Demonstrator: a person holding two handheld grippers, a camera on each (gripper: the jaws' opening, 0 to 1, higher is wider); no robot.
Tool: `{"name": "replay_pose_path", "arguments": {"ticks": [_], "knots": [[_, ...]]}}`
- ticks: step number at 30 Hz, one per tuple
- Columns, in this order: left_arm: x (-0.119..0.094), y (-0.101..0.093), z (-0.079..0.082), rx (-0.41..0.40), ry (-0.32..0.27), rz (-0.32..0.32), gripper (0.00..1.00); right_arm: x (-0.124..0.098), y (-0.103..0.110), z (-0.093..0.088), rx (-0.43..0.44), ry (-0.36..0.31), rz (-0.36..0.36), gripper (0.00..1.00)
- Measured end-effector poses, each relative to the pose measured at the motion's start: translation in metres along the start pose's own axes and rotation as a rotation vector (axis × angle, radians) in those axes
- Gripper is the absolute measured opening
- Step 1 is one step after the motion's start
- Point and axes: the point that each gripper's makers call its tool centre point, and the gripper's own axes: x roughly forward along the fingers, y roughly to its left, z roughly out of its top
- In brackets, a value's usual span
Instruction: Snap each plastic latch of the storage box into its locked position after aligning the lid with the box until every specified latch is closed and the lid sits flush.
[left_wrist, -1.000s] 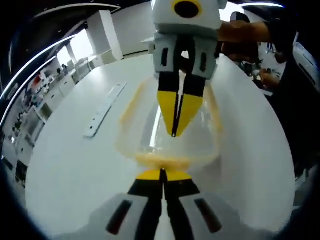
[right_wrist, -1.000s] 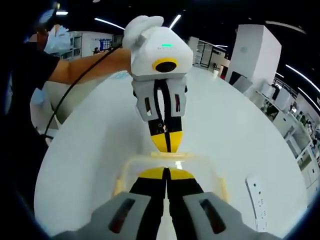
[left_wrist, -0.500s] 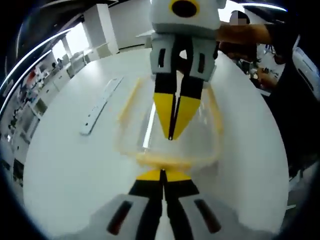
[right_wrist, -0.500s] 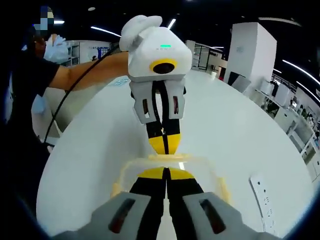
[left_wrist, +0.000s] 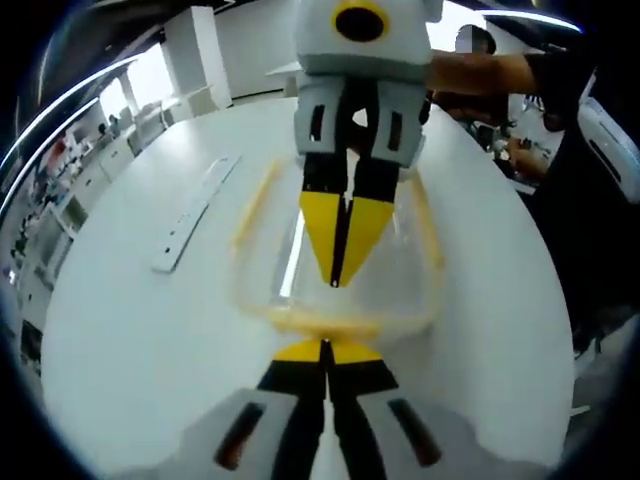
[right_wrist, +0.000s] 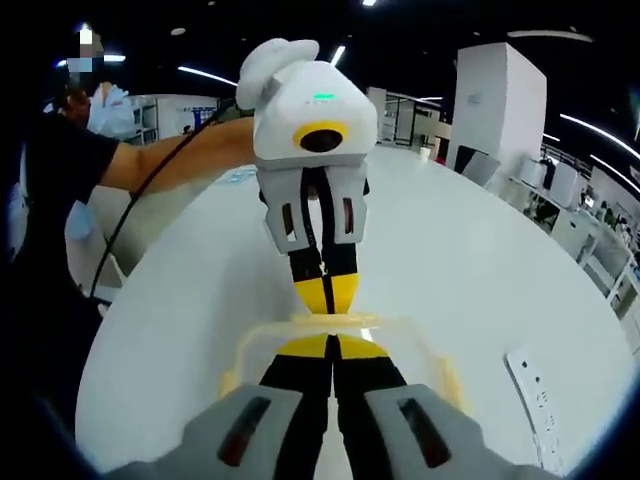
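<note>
Sitting on the white table (left_wrist: 130, 330), the clear box (left_wrist: 340, 270) has the left gripper (left_wrist: 325, 345) at one end and the right gripper (left_wrist: 340, 280) opposite, both pressed together over its yellow-rimmed lid (right_wrist: 400, 330); a white strip (left_wrist: 190, 215) lies beside the box.

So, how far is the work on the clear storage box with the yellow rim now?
Done: the clear lid sits on the clear plastic storage box with the yellow rim.
In hand: the left gripper and the right gripper, jaws together, meet tip to tip over the box ends.
Left: I cannot tell whether any latch is locked.
</note>
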Motion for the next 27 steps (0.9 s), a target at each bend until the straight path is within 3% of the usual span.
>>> {"name": "replay_pose_path", "arguments": {"ticks": [1,2,3,4,5,9,10,12,14,19,27], "knots": [[0.005,-0.002,0.006,-0.008,-0.025,-0.021,0.00,0.001,0.001,-0.001,0.003,0.005,-0.002,0.00],[0.016,0.004,0.004,-0.056,0.001,0.008,0.00,0.002,0.001,-0.006,0.025,0.022,-0.007,0.00],[0.031,-0.001,-0.001,-0.013,0.046,-0.040,0.00,0.003,0.000,-0.003,-0.001,0.020,-0.012,0.00],[0.031,-0.010,-0.007,0.059,0.089,-0.059,0.00,0.003,0.000,-0.002,-0.020,0.018,-0.015,0.00],[0.031,-0.011,-0.008,0.098,0.104,-0.048,0.00,0.000,0.001,-0.001,-0.032,0.021,-0.016,0.00],[0.005,-0.003,0.000,-0.004,0.003,-0.032,0.00,-0.005,-0.002,-0.004,-0.028,0.019,-0.022,0.00],[0.005,-0.006,-0.003,-0.002,0.021,-0.045,0.00,-0.005,-0.003,-0.004,-0.021,0.008,-0.017,0.00],[0.007,-0.005,-0.002,0.022,0.029,-0.011,0.00,-0.004,-0.003,-0.004,-0.015,-0.002,-0.017,0.00],[0.008,-0.012,-0.002,-0.018,0.017,-0.047,0.00,-0.003,-0.002,-0.003,-0.016,-0.005,-0.018,0.00],[0.006,-0.007,-0.004,-0.044,-0.002,-0.023,0.00,-0.003,-0.003,-0.001,-0.052,-0.013,-0.028,0.00],[-0.006,0.011,0.001,-0.148,-0.136,0.083,0.00,-0.004,-0.007,-0.001,-0.110,-0.019,-0.079,0.00]]}}
